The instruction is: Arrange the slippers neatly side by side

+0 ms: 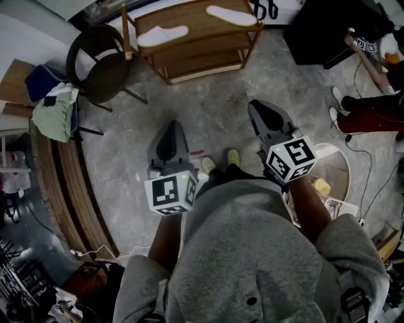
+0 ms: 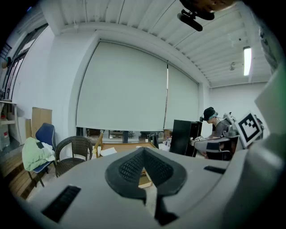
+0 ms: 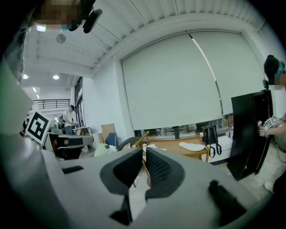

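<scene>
Fingers together (both pairs); slippers on shelf.

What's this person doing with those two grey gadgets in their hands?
A person stands on a stone floor, holding a two-jaw gripper in each hand. The left gripper and the right gripper are both shut with nothing between their jaws. Ahead stands a wooden shelf. One white slipper lies toward the left end of its top and the other white slipper toward the right end, well apart. Neither is being touched, so setting them side by side has not begun.
</scene>
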The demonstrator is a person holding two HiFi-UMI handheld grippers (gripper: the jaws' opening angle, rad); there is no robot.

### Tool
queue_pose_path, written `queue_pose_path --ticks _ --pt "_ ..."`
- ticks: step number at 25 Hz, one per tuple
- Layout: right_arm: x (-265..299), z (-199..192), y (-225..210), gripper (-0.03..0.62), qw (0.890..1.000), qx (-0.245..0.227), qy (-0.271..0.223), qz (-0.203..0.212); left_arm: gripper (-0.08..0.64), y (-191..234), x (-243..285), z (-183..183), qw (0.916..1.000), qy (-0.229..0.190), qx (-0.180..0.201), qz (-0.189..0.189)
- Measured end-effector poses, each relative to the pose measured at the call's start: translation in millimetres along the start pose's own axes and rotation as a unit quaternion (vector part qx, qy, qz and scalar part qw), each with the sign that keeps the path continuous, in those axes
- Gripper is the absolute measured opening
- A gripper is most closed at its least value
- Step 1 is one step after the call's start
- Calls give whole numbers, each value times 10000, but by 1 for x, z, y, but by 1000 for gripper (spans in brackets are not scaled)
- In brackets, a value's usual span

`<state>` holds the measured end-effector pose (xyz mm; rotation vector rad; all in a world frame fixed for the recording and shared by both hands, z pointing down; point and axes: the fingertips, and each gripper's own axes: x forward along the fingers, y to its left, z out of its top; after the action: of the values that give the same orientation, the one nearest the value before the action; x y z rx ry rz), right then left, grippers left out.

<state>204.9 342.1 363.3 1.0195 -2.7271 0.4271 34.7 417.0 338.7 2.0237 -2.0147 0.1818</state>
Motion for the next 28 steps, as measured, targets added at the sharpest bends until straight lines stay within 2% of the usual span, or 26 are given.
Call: queue_pose_path --ticks 15,20,28 --pt "4 0 8 34 9991 414 -39 15 14 13 -1 4 9999 43 -114 -103" --pt "10 -7 23 29 9997 220 47 77 14 20 -4 -1 9998 29 -118 -176" --pt "22 -6 45 31 9995 239 9 189 14 42 -11 -5 9998 24 -112 -181"
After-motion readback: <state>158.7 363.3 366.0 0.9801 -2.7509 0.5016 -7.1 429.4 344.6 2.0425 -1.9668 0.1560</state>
